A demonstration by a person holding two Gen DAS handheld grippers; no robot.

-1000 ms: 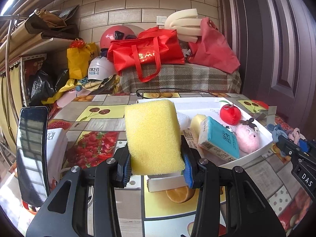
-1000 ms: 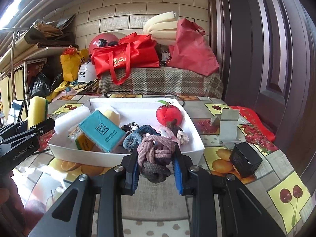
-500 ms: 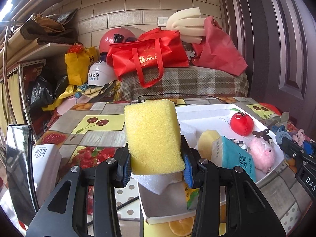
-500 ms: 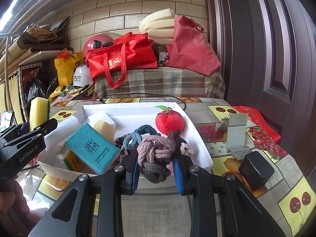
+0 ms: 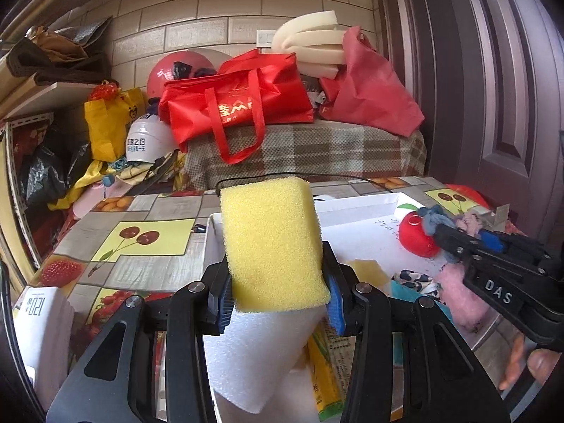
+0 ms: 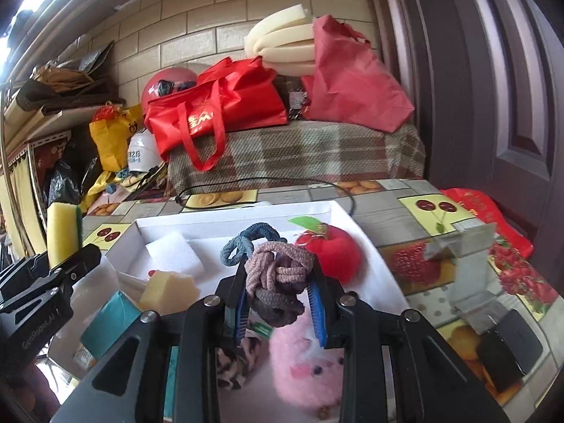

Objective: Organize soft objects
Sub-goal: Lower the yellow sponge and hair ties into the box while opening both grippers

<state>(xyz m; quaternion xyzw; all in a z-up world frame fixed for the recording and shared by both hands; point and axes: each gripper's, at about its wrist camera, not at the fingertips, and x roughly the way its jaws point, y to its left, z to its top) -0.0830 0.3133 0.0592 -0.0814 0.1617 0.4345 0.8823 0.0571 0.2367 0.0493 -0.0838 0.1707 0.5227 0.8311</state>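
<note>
Both hand-held grippers now hang over the white tray [image 6: 243, 213] instead of short of its near edge. The left hand-held gripper [image 5: 278, 303] carries the yellow sponge [image 5: 273, 243] above the white foam block [image 5: 253, 352], and the right hand-held gripper [image 6: 278, 312] brings the knotted hair ties [image 6: 278, 275] above the pink plush toy [image 6: 303, 366], closer to the red plush apple [image 6: 335, 255].
</note>
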